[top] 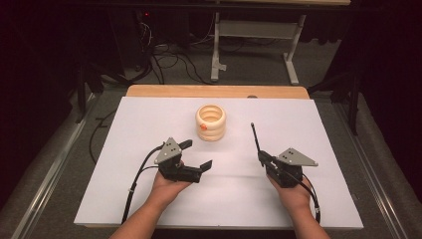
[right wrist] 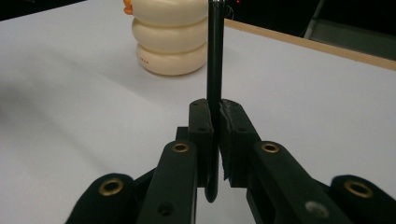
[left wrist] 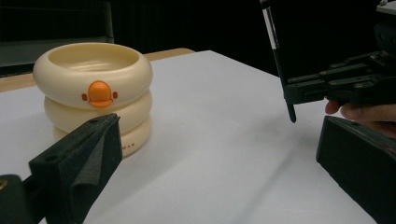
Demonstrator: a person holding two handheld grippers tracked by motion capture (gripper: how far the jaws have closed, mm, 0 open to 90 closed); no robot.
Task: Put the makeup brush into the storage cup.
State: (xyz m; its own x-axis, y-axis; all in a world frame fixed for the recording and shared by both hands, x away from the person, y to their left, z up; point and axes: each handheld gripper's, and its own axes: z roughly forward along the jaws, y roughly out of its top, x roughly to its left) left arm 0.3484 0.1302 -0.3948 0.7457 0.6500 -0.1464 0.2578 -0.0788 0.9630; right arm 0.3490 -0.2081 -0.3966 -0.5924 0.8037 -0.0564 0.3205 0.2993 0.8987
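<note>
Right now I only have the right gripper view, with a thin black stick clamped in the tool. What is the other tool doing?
Observer: The left tool is open and empty, left of the cream ringed pot and nearer the person.
Operator: Is that pot open on top?
Observer: Yes, the high view shows an open mouth with no lid.
Operator: Where does the stick point?
Observer: In the high view, the black stick points away from the person, right of the pot and apart from it.

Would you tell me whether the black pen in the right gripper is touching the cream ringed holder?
Apart. The high view shows bare white table between the pen, clamped in the right gripper, and the holder.
</note>
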